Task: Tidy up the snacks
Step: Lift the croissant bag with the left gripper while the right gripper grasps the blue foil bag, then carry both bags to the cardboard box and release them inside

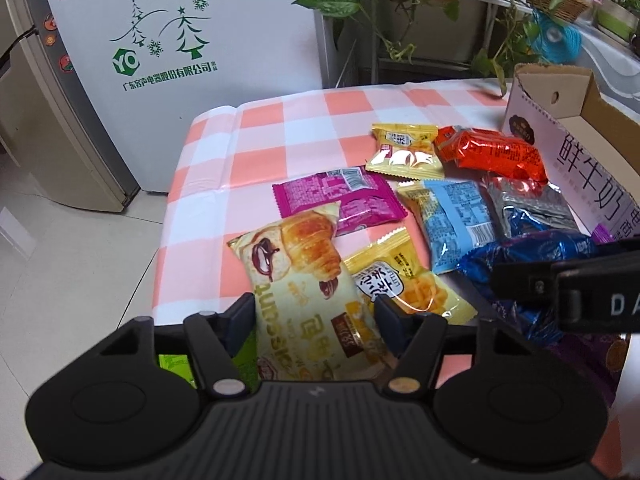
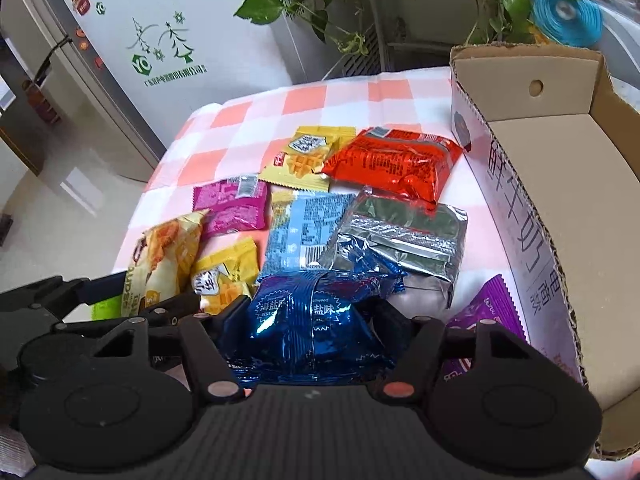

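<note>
My left gripper (image 1: 314, 310) is shut on a croissant packet (image 1: 304, 280), which also shows in the right wrist view (image 2: 160, 256). My right gripper (image 2: 310, 316) is shut on a blue seaweed packet (image 2: 316, 320), seen from the left wrist too (image 1: 532, 252). Several other snacks lie on the checked tablecloth (image 1: 256, 128): a magenta packet (image 2: 232, 204), two yellow packets (image 2: 308, 156) (image 2: 224, 276), a red one (image 2: 392, 164), a light blue one (image 2: 304, 228), a silver one (image 2: 404, 236) and a purple one (image 2: 488, 312). An open cardboard box (image 2: 560, 184) stands at the right, empty inside.
A white fridge (image 1: 180, 60) stands beyond the table's far left corner. Potted plants on a metal rack (image 1: 420, 12) are behind the table. The table's left edge drops to a tiled floor (image 1: 60, 260). A green item (image 1: 172, 362) lies under my left gripper.
</note>
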A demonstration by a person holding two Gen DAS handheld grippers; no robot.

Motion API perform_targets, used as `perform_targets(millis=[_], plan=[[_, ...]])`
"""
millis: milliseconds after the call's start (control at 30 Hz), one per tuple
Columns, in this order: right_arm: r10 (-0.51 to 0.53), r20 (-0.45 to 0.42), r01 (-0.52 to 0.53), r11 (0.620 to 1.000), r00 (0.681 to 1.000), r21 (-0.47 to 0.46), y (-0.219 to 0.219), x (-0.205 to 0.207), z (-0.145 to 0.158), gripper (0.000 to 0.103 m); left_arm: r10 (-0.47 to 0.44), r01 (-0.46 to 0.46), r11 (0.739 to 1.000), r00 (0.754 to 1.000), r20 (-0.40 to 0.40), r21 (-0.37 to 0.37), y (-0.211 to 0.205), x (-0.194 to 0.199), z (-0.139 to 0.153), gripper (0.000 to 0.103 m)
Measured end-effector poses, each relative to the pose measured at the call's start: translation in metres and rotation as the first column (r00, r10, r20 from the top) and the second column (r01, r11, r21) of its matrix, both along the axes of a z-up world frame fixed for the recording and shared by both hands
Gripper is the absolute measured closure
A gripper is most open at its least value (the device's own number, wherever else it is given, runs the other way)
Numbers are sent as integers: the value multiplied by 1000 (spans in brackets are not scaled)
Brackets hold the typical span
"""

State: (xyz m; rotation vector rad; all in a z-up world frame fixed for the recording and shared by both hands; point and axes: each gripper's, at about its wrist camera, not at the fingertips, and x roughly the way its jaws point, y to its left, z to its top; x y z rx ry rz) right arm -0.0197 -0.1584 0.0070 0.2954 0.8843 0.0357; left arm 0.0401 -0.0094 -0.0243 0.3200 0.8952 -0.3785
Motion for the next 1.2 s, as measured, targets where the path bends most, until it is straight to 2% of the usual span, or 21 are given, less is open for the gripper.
perform_targets(millis=[300, 367, 600, 767, 867, 967, 1033, 1100, 1200], plan=[[13, 58, -13, 1000, 998, 10, -2, -8, 15, 31, -33, 32, 999, 998, 53, 11, -2, -14, 10, 50], [14, 68, -16, 1000, 998, 16, -3, -10, 17, 31, -39, 39, 999, 998, 58, 0, -1, -17, 13, 53], [14, 88, -15, 1000, 996, 14, -6, -12, 21, 31, -40, 43, 998, 996, 75, -43, 3, -27, 24, 55], [-3, 81, 2, 1000, 997, 13, -9, -11, 19, 31, 13, -9, 993, 999, 33, -114, 17, -20, 24, 55], [-11, 76, 9, 1000, 997, 21, -11, -11, 18, 31, 43, -43, 985, 999, -6, -167, 25, -13, 21, 46], [-12, 77, 10, 1000, 997, 26, -10, -10, 18, 31, 69, -73, 973, 997, -26, -219, 29, -8, 23, 31], [-12, 78, 10, 999, 997, 33, -9, -9, 18, 31, 67, -69, 970, 998, -18, -232, 28, -3, 24, 18], [-8, 77, 5, 999, 997, 40, -8, -9, 18, 31, 95, -95, 971, 995, -11, -219, 27, 4, 22, 16], [2, 76, -5, 999, 997, 38, -5, -8, 18, 31, 141, -152, 959, 988, -66, -238, 29, 15, 11, 16]])
